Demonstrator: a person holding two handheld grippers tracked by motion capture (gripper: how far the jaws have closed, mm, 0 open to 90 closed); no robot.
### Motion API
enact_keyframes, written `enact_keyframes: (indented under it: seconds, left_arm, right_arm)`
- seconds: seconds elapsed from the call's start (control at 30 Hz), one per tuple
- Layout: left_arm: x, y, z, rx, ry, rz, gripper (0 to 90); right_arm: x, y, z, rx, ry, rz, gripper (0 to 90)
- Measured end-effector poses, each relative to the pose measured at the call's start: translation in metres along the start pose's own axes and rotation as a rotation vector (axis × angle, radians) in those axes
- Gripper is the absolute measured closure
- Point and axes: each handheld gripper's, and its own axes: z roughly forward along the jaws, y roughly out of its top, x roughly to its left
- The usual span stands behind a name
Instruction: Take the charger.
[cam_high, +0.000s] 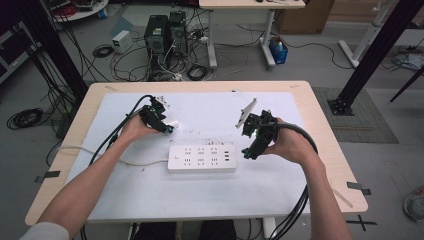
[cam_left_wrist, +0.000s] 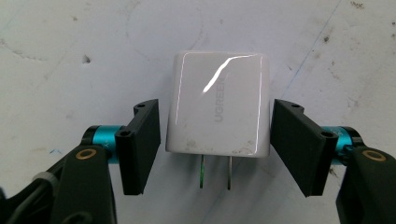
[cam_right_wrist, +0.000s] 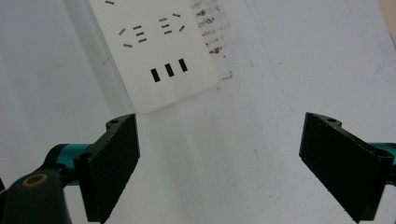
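Charger (cam_high: 171, 125), a small white plug-in block, lies on the white mat (cam_high: 150, 185) toward the bench's far left part, just at the tips of the left gripper (cam_high: 167, 126). In the high view the power strip (cam_high: 202, 158) lies flat near the middle of the mat, on the person's side of the charger, its cord running off to the left edge. The right gripper (cam_high: 248, 154) hangs above the mat just beside the strip's right end.

From the left gripper view, the charger (cam_left_wrist: 218, 103) lies flat with its two prongs pointing back toward the camera. The left gripper (cam_left_wrist: 217, 144) has a jaw on each side of the block; the pads stand right at its sides, and I cannot tell whether they press it.

Over in the right gripper view, the right gripper (cam_right_wrist: 219, 163) stands wide open with nothing between its jaws, above bare mat (cam_right_wrist: 280, 70). One end of the power strip (cam_right_wrist: 159, 56) lies beyond the jaws.
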Motion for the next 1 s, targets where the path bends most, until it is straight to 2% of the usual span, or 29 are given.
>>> enact_keyframes:
  seconds: [0.07, 0.1, 0.3, 0.43, 0.53, 0.63, 0.8, 0.87, 0.9, 0.97, 1.0]
  left_arm:
    - [0.0, 0.0, 0.0, -0.002, 0.001, 0.0, 37.0]
    - [-0.001, 0.0, 0.001, -0.001, 0.003, 0.006, 40.3]
    - [-0.001, 0.0, 0.002, 0.004, 0.007, 0.008, 40.6]
    - [-0.001, 0.0, 0.002, 0.01, 0.009, 0.03, 41.6]
    - [-0.001, 0.0, 0.0, 0.0, 0.003, 0.019, 42.6]
    - [-0.003, 0.001, -0.004, 0.001, 0.022, 0.033, 42.6]
    - [-0.012, 0.007, -0.02, -0.028, 0.033, 0.064, 42.6]
    - [-0.017, 0.01, -0.034, -0.056, 0.038, 0.087, 42.6]
    - [-0.017, 0.01, -0.034, -0.056, 0.038, 0.087, 42.6]
    - [-0.021, 0.012, -0.048, -0.073, 0.042, 0.106, 42.6]
    - [-0.021, 0.012, -0.048, -0.073, 0.042, 0.106, 42.6]
  right_arm:
    - [0.0, 0.0, 0.0, 0.001, -0.002, -0.004, 11.7]
    - [0.0, 0.0, 0.0, 0.0, -0.003, 0.002, 11.7]
    - [0.001, 0.0, -0.001, 0.002, -0.001, -0.002, 11.7]
    - [0.001, 0.0, -0.001, 0.002, -0.003, -0.001, 11.7]
    - [0.001, 0.0, 0.0, 0.004, -0.003, -0.003, 11.7]
    - [0.001, 0.0, 0.0, -0.001, -0.003, -0.001, 11.7]
    - [0.001, 0.0, -0.003, -0.008, -0.002, 0.018, 11.7]
    - [0.001, 0.0, -0.006, -0.007, -0.002, 0.029, 11.7]
    - [0.001, 0.0, -0.006, -0.007, -0.002, 0.029, 11.7]
    - [0.001, 0.001, -0.008, -0.008, -0.007, 0.036, 11.7]
    - [0.001, 0.001, -0.008, -0.008, -0.007, 0.036, 11.7]
